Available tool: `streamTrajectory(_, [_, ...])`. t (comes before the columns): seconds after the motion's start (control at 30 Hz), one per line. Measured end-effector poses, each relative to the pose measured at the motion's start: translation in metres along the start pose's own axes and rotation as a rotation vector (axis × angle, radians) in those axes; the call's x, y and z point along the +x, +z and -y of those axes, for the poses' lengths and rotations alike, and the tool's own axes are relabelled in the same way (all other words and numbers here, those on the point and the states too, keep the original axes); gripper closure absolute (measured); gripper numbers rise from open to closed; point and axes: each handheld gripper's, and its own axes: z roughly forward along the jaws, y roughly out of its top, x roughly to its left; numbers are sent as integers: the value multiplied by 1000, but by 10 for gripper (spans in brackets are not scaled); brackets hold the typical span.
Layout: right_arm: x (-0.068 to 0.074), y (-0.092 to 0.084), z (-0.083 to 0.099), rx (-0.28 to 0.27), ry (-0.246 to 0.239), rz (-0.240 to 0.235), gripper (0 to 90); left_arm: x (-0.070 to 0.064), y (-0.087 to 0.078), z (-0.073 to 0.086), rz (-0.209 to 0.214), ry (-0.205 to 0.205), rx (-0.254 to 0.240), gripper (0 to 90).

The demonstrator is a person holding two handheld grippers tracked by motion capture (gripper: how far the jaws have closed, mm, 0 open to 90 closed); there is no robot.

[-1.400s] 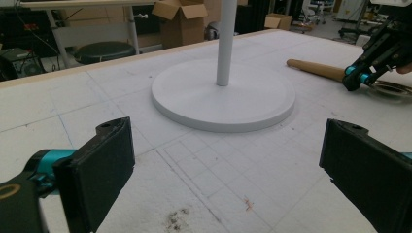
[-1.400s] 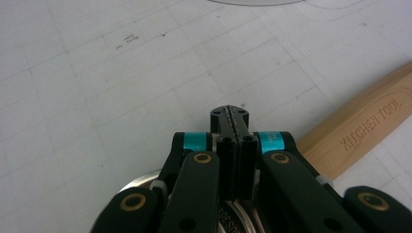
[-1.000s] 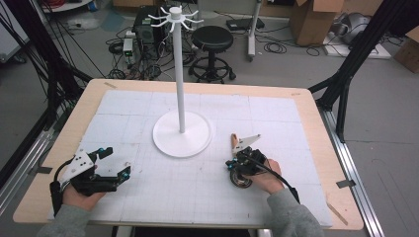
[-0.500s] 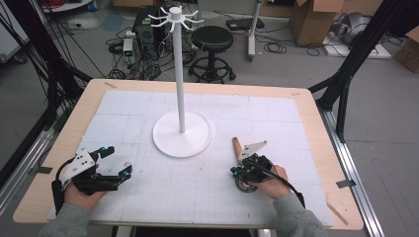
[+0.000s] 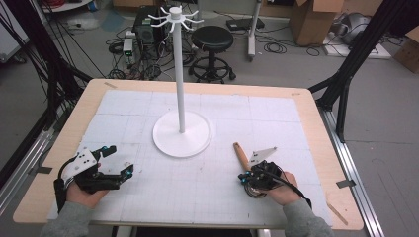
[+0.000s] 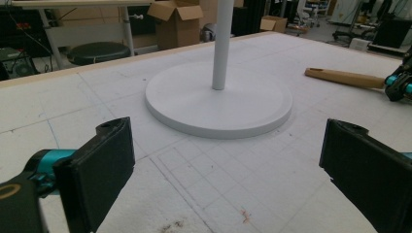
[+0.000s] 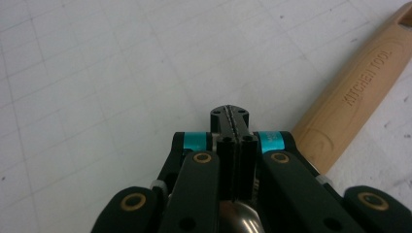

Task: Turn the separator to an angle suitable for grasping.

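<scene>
Step in hand: hanging job, by my read. A kitchen tool (image 5: 241, 155) is to go up on the white stand (image 5: 168, 138). Still at the pick-up stage; tool lies flat on the table mat (image 5: 197, 197).
Tool location: wooden handle on the mat, right of the stand base and apart from it, pointing away from me. Near end runs under my right gripper (image 5: 245, 177).
Right tongs: clenched tight, pads face to face in the right gripper view, w/ handle passing just beside and below on the right. Shiny metal shows under the linkage (prob. the tool's working end). Whether anything thin is pinched, I cannot tell.
Left tongs: left gripper (image 5: 118, 159) released, jaws wide, nothing between them.
Right hand pose: low over the mat at front right, gripper near level, aimed fwd along the handle.
Left hand pose: resting at front left, gripper level, aimed at the stand base.
Next move calls for: a confirmed grip, then a lift well clear of the mat and up to the hook ring (image 5: 174, 15), lining up the slot at the handle's far end w/ a hook.
</scene>
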Motion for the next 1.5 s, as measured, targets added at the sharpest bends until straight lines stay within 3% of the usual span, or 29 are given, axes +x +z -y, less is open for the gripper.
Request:
streamTrajectory(0.83, [-1,-28,38,-15,32,-48,900,-1,2,-1,4,6,2,63])
streamTrajectory(0.93, [-2,-29,38,-32,19,-70,900,-2,4,-2,6,11,2,63])
streamTrajectory(1.03, [-2,-33,33,-92,16,-78,900,-2,5,-2,6,10,3,63])
streamTrajectory(1.17, [-10,-36,25,-164,40,-34,900,-2,5,-2,2,15,0,63])
streamTrajectory(1.27, [-20,-35,22,-186,81,12,900,-2,5,-3,4,18,-7,63])
streamTrajectory(1.5, [-38,-27,20,-205,116,87,900,-2,6,-2,6,19,6,63])
